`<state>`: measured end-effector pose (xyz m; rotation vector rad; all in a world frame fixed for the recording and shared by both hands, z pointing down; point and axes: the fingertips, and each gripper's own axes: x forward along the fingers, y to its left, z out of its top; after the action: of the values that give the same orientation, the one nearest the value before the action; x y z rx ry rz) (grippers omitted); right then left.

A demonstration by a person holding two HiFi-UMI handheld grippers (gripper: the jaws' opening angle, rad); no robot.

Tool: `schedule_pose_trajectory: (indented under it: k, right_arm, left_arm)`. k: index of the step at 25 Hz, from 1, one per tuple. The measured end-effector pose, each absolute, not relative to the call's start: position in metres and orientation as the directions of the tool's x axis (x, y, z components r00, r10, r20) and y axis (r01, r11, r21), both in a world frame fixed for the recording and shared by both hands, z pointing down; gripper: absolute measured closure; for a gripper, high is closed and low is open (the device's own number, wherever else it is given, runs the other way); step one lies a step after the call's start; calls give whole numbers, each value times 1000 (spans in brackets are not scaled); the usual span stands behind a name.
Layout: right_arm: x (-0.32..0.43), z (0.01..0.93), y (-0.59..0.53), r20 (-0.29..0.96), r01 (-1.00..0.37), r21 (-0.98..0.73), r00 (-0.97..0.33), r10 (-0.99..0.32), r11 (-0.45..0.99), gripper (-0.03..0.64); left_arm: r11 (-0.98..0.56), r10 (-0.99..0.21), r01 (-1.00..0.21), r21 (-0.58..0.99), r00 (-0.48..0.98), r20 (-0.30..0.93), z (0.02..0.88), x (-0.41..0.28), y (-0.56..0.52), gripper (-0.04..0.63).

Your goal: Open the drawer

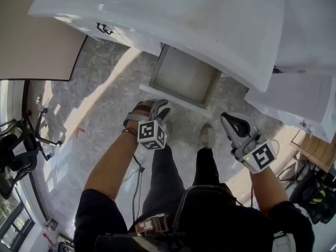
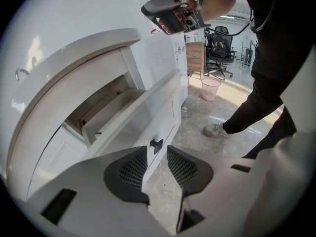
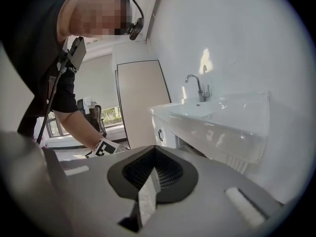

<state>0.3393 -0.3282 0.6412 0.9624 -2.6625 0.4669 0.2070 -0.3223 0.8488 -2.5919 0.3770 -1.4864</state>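
Observation:
The white drawer (image 1: 184, 77) under the sink vanity (image 1: 210, 25) stands pulled out, its inside bare. In the left gripper view the drawer (image 2: 118, 112) shows its small black handle (image 2: 156, 144) just beyond the jaws. My left gripper (image 1: 160, 108) hovers close to the drawer's front edge, and its jaws (image 2: 158, 167) are open with nothing pressed between the pads. My right gripper (image 1: 233, 122) is held off to the right, away from the drawer, with its jaws (image 3: 153, 174) shut and empty. It also appears raised high in the left gripper view (image 2: 170, 9).
A faucet (image 3: 197, 88) stands on the basin. A cabinet door with a black handle (image 1: 104, 29) lies left of the drawer. A black office chair (image 1: 16, 156) is at the far left, a pink waste basket (image 2: 211, 88) sits on the floor, and my shoe (image 1: 207, 135) is below the drawer.

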Motion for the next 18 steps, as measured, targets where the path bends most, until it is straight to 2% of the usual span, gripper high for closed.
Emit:
schedule_pose_trajectory:
  k: [7,11,18]
  right_arm:
    - [345,590,-347,347,-691,-182,-711,-611,700,618]
    - [350,552,-357,340,-729,-158,-673,-656,666,618]
    - [373,494,-362,348,-818,-135,-568,-746,560,618]
  left_arm:
    - [-961,-264,-229,-157,576,774,772,196,-305,485]
    - [-950,-286,-291,-114,666,689,702,198,-313,485]
    - [-939,-326,-332,-90,776,540,575,197,-348,486]
